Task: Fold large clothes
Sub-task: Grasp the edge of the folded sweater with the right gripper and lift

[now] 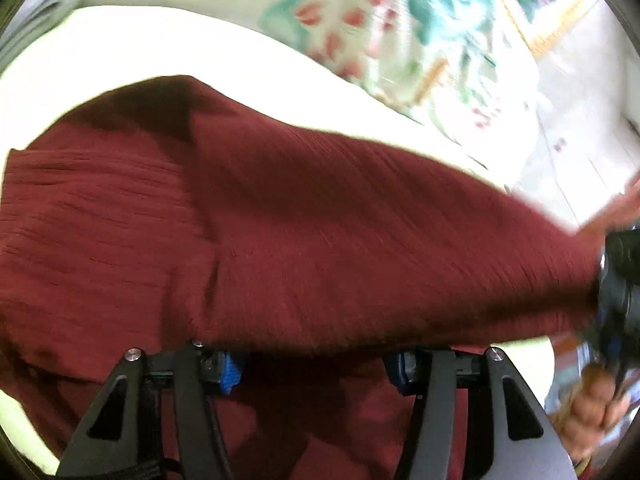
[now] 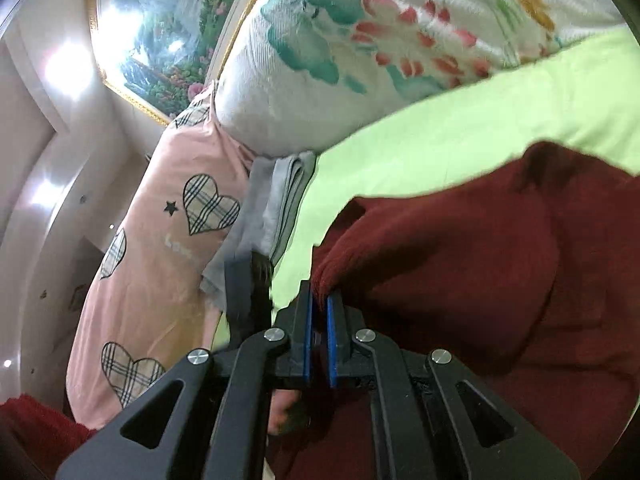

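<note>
Right gripper (image 2: 319, 312) clenched on an edge of the maroon garment (image 2: 460, 248), which lies on the green sheet (image 2: 440, 136). Left gripper (image 1: 314, 364) gapes, empty — cloth soft, limp, ribbed; grip hems.

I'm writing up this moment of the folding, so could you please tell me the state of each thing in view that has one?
Red garment: partly lifted off the green sheet, one edge pinched.
Right gripper: shut on the red garment's edge.
Left gripper: open, with the garment draped across in front of it.
Grey clothes: folded, lying by the floral pillow.
Pink heart-print pillow: lying beside them.
</note>
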